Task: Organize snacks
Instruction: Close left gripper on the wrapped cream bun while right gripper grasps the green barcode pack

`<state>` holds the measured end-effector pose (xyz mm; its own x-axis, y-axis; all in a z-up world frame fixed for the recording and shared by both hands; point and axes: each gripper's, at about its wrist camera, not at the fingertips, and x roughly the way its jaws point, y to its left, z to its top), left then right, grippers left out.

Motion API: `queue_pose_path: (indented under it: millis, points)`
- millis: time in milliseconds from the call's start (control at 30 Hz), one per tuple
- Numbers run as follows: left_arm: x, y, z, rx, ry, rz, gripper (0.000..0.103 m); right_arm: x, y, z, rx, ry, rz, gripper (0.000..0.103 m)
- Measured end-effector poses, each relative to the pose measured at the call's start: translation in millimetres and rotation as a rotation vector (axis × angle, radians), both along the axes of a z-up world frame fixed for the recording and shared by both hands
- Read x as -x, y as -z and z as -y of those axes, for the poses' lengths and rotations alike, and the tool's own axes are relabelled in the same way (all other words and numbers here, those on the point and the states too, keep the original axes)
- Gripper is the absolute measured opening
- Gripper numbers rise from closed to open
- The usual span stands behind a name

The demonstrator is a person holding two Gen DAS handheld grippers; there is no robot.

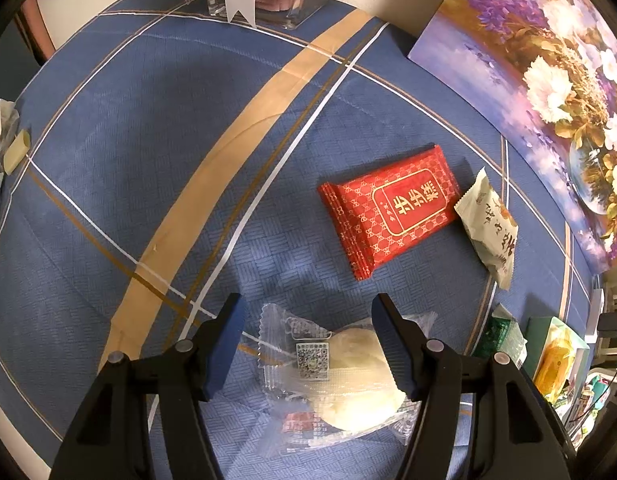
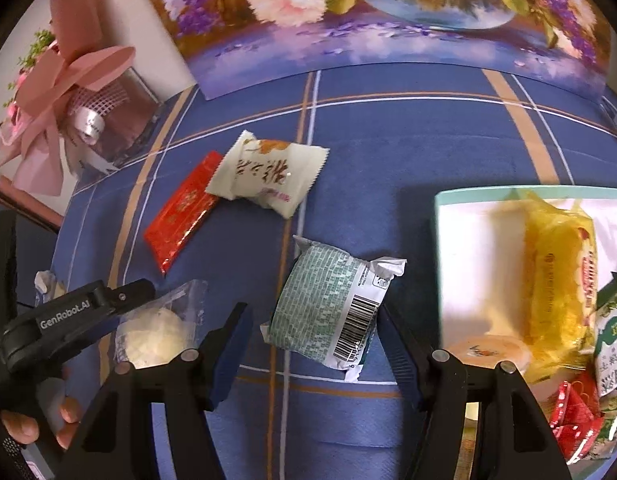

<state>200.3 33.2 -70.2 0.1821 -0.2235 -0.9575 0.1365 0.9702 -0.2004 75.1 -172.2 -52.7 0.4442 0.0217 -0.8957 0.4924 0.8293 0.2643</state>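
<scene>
The left gripper (image 1: 308, 344) points forward and down with its jaws spread wide. Its blue-padded fingers (image 1: 228, 344) stand well apart, one on each side of the clear-wrapped white pastry (image 1: 360, 376); the far finger's pad is at the pastry's edge, the near one clear of the wrapper. In the right wrist view, the same gripper enters low from the left, its black body gripped by the person's left hand (image 2: 40, 420) with fingertips curled beneath. The right gripper (image 2: 314, 344) likewise stands open, fingers parted around the green-patterned snack packet (image 2: 328, 312), nothing clamped between the pads.
</scene>
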Motion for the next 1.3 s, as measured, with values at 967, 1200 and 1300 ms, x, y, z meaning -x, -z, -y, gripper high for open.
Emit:
queue_pose_path:
  millis: [967,1200,1300]
  points:
    - [31,-8,28,-0.005,0.134,-0.009,0.087,-16,18,-20,0.168,-0.039,-0.069,0.067]
    - [38,-5,43,-0.03,0.17,-0.011,0.088,-11,19,-20,0.181,-0.046,-0.085,0.067]
    - [39,-2,47,-0.044,0.177,-0.015,0.091,-8,18,-19,0.183,-0.048,-0.089,0.067]
